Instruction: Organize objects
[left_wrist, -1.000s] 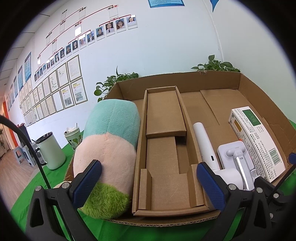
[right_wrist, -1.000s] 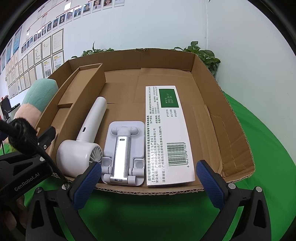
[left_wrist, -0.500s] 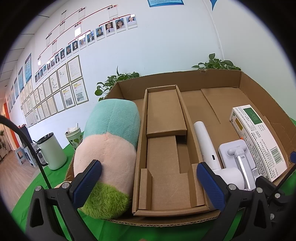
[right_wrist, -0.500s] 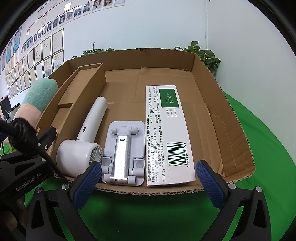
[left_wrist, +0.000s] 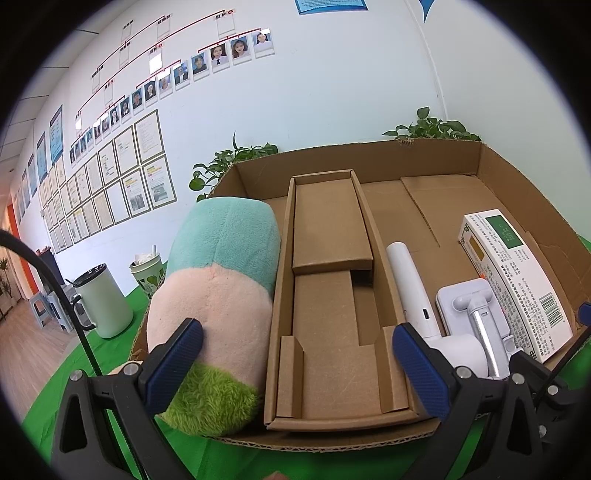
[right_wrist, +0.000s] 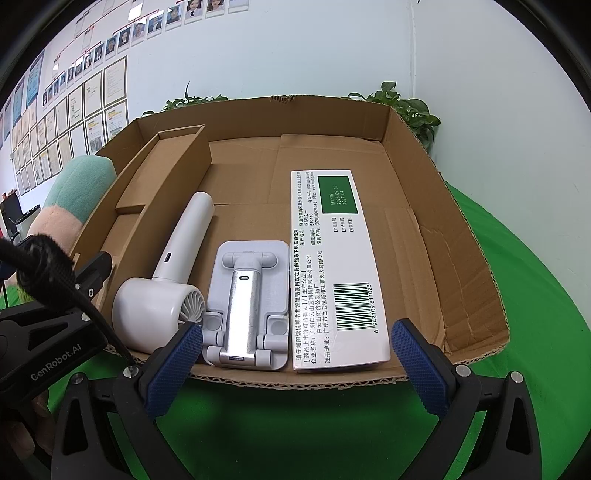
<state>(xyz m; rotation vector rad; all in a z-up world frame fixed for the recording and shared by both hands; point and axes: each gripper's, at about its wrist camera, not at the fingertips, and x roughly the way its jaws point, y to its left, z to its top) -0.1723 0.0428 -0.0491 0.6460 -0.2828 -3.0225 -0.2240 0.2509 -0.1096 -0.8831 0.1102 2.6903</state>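
Right wrist view: your right gripper (right_wrist: 295, 354) gapes empty at the cardboard tray (right_wrist: 461, 258) near edge | fan (right_wrist: 162, 295), phone stand (right_wrist: 247, 302), medicine box (right_wrist: 340, 273) lie side by side, likely sorted | left gripper (left_wrist: 295, 362) also agape, plush toy (left_wrist: 218, 295) at tray's left edge

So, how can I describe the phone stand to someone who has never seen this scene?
Find the open cardboard tray on the green cloth. Three white items lie side by side at its near edge; the phone stand is the middle one, between the fan and the long box. Only it has a shiny metal arm on a flat pale-grey plate.
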